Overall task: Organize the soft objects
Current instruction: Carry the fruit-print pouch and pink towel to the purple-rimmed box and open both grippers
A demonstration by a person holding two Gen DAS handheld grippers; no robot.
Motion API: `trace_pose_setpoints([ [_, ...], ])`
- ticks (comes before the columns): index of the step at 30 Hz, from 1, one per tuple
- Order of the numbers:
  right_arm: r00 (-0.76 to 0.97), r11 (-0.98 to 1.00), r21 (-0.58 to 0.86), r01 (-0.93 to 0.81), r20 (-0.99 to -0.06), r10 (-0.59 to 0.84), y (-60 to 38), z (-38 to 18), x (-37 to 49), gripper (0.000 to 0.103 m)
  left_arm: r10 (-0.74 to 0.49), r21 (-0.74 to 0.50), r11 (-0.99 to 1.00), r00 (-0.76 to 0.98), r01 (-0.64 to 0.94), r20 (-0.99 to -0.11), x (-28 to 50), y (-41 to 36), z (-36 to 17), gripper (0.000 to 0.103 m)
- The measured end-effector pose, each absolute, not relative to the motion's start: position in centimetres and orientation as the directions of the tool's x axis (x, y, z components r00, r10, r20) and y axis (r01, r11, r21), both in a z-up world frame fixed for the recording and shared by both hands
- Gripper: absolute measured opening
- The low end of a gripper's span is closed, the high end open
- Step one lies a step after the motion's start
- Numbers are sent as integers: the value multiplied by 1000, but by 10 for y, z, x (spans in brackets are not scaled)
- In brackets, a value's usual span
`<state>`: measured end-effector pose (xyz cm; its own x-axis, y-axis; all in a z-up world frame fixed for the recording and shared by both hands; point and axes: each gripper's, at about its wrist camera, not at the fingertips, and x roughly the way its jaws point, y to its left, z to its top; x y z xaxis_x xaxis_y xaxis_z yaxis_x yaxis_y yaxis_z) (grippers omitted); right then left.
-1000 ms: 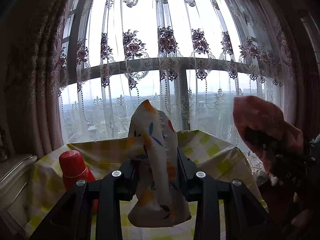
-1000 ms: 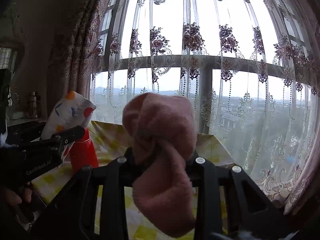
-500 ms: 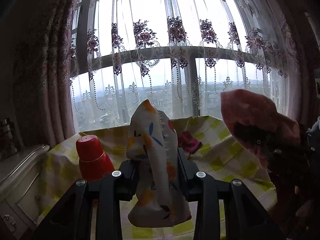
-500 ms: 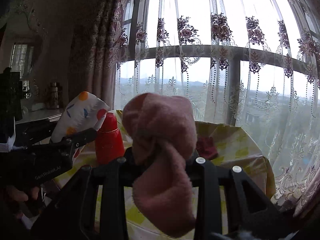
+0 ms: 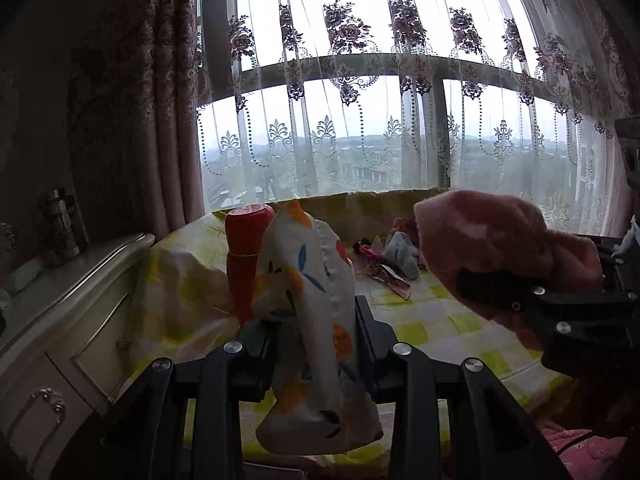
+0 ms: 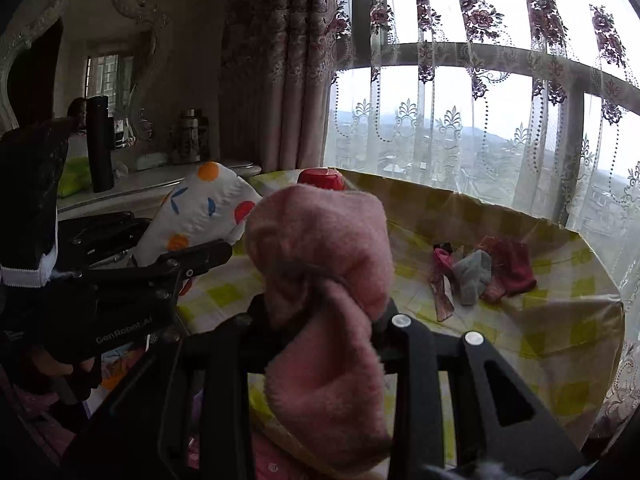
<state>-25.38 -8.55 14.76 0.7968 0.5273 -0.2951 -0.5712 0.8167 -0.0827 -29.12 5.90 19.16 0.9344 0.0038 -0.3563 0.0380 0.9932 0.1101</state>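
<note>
Left wrist view: a floral cloth [image 5: 308,312] is clamped in the left hand-held gripper [image 5: 310,344], a pink towel [image 6: 320,280] in the right hand-held gripper [image 6: 320,332]. Neither is yet laid on the worktop [image 6: 560,332], where a small pile of cloths [image 6: 480,276] is seen at right.

The sock [image 6: 320,264] is fuzzy pink knit; the pouch [image 5: 308,312] is smooth printed cloth with a slight sheen. The flask [image 5: 244,256] looks glossy red (plastic or metal, unclear). The tablecloth [image 6: 540,340] shines like plastic; the curtain [image 5: 360,92] is sheer lace.
</note>
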Motion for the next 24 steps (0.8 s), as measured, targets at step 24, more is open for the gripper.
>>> trace_pose_setpoints([
  [24, 514, 485, -208, -849, -537, 669, 66, 97, -266, 37, 263, -19, 943, 780, -331, -568, -340, 204, 104, 37],
])
